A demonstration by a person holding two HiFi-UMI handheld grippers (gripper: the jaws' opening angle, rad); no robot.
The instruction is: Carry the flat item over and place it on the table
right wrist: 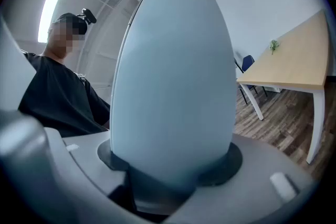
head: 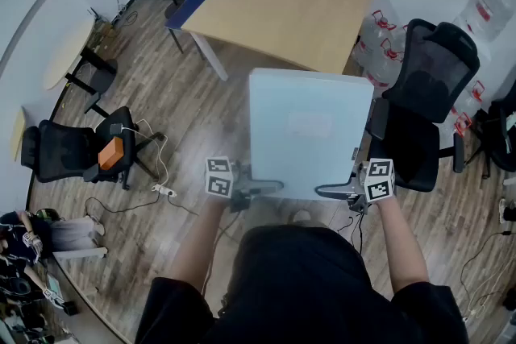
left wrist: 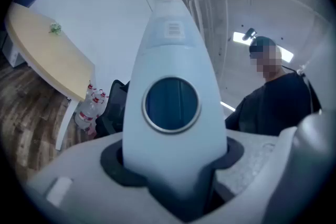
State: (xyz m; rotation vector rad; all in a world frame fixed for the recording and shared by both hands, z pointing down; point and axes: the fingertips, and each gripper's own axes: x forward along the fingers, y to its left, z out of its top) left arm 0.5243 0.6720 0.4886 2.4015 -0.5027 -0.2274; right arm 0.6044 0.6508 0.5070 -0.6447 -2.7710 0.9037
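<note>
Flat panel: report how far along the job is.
Done: the pale flat panel is lifted, clamped at its near edge by the left gripper and the right gripper. In hand: it hangs level over the wooden floor, short of the table. Left: reach the table and set it down.
</note>
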